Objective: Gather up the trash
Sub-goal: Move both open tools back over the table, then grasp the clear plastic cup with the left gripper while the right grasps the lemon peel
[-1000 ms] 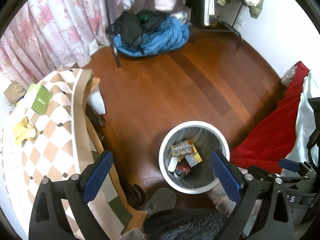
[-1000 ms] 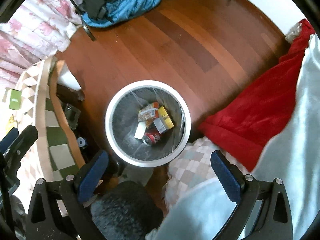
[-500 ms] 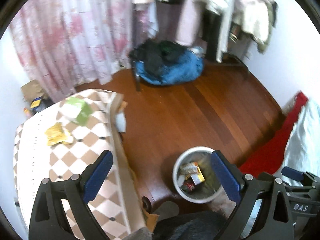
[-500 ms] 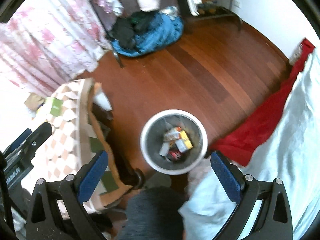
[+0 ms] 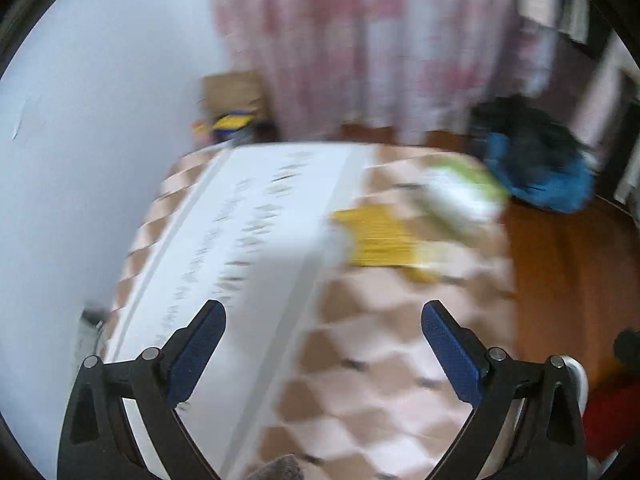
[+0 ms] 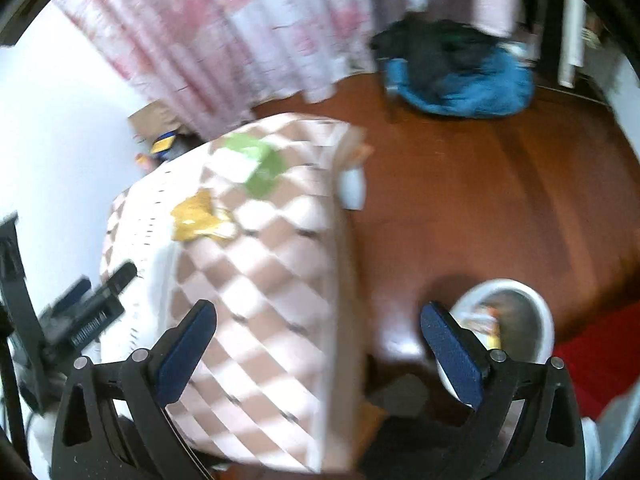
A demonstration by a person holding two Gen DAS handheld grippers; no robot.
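A crumpled yellow wrapper (image 5: pixel 380 240) lies on the checkered table (image 5: pixel 360 360), with a green and white packet (image 5: pixel 460 192) just beyond it. Both also show in the right wrist view, the wrapper (image 6: pixel 196 216) and the packet (image 6: pixel 252 164). My left gripper (image 5: pixel 324 344) is open and empty above the table, short of the wrapper. My right gripper (image 6: pixel 320 340) is open and empty over the table's right edge. The white trash bin (image 6: pixel 540 312) with several wrappers inside stands on the floor to the right. Both views are blurred by motion.
A white wall (image 5: pixel 80 160) is at the left. Pink floral curtains (image 6: pixel 240 40) hang behind. A blue and black clothes pile (image 6: pixel 460 76) lies on the wooden floor (image 6: pixel 480 200). A red cloth (image 6: pixel 592 360) is at the right. The left gripper's body (image 6: pixel 80 320) shows at the left.
Both grippers have swung up and left, away from the bin and towards the table. The wrapper and packet now lie ahead of the left gripper. Both grippers stay open.
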